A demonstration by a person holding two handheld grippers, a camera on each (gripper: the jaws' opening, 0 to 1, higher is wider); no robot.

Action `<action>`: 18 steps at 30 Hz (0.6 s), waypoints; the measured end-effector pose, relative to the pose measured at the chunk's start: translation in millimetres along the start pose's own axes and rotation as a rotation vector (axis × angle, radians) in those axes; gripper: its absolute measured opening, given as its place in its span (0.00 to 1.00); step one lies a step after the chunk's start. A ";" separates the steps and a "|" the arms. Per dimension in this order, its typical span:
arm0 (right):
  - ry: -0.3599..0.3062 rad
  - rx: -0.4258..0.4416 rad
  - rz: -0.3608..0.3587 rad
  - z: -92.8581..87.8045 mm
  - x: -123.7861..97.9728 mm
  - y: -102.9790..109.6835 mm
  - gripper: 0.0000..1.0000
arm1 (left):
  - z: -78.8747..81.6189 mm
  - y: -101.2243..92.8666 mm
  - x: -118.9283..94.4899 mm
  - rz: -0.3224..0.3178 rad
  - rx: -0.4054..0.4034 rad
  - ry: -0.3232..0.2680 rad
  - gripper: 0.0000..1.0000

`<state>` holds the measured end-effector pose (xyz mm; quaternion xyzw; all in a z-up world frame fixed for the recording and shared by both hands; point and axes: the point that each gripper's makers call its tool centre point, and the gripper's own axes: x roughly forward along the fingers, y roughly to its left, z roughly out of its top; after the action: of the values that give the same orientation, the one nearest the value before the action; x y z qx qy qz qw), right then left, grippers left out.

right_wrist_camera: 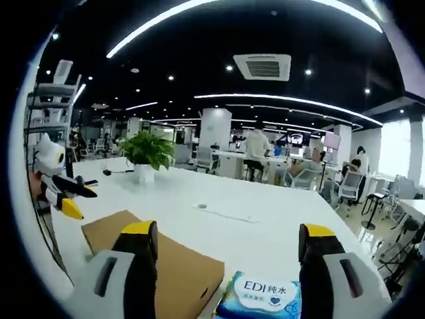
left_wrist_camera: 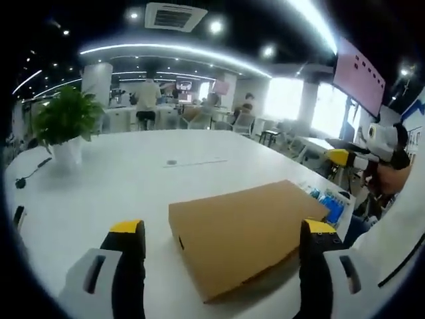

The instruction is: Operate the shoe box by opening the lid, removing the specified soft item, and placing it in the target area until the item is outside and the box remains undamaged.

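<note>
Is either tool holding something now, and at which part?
Nothing is held: left tool and right tool are both open, above the closed brown cardboard shoe box.

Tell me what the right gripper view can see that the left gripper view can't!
Right gripper view: a blue and white tissue pack lying flat by the box, with the left gripper at the left edge.

Left gripper view: blue packets past the box's far corner, and the right gripper at the right edge.

Both: the closed cardboard shoe box on the white table, the potted plant, and each view's own jaws spread wide, holding nothing.
</note>
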<state>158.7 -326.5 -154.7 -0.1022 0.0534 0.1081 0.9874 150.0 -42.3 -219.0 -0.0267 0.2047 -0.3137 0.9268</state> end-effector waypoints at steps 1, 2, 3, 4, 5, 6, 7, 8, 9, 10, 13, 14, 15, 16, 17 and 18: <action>0.000 -0.020 0.004 -0.2 0.5 1.9 0.91 | 3.4 0.5 0.0 -0.006 0.004 -0.023 0.99; 0.000 -0.021 0.007 -0.8 0.5 3.2 0.92 | 3.8 1.0 0.0 -0.008 0.003 -0.027 0.99; 0.004 -0.038 0.014 -2.1 1.0 4.7 0.93 | 4.8 1.3 0.7 -0.015 -0.012 -0.036 0.99; 0.017 -0.052 0.013 -4.7 1.2 5.3 0.94 | 5.5 0.2 1.7 -0.027 -0.031 -0.048 0.99; 0.017 -0.066 0.009 -5.5 1.2 5.5 0.96 | 4.6 -0.1 2.1 -0.032 -0.048 -0.048 0.99; -0.003 -0.079 0.008 -4.6 1.5 6.2 0.99 | 3.1 0.7 3.0 -0.038 -0.053 -0.047 0.99; -0.013 -0.079 0.007 -4.3 1.8 6.7 1.00 | 5.2 -1.1 3.6 -0.052 -0.044 -0.076 0.99; -0.018 -0.072 0.006 -4.5 1.6 6.9 1.00 | 8.3 -1.0 3.2 -0.052 -0.028 -0.111 0.99; -0.023 -0.056 0.000 -5.5 1.3 6.7 1.00 | 7.6 0.9 2.0 -0.036 -0.021 -0.123 0.99; -0.030 -0.023 -0.004 -6.8 1.3 7.6 1.00 | 2.8 4.3 1.1 -0.009 -0.053 -0.117 0.99; -0.121 0.218 -0.026 1.7 -4.2 7.7 0.99 | -6.7 8.6 6.8 -0.004 -0.084 -0.105 0.99; -0.188 0.261 -0.027 10.3 -5.4 6.3 0.97 | -9.2 10.5 8.7 0.009 -0.090 -0.100 0.99; -0.324 0.305 -0.029 27.2 -14.9 2.5 0.97 | -15.7 16.6 10.0 0.050 -0.070 -0.065 0.99; -0.332 0.278 -0.027 27.7 -18.9 2.9 0.97 | -17.1 20.4 10.6 0.078 -0.044 -0.058 0.99; -0.341 0.271 -0.023 28.8 -20.9 3.0 1.00 | -11.3 25.5 12.2 0.116 0.001 -0.099 0.99; -0.339 0.276 -0.028 27.4 -22.2 1.7 1.00 | -8.9 29.4 12.9 0.146 0.045 -0.111 0.98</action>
<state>139.1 -323.5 -125.5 0.0527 -0.1004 0.1014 0.9884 172.5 -25.7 -237.0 -0.0082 0.1474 -0.2480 0.9574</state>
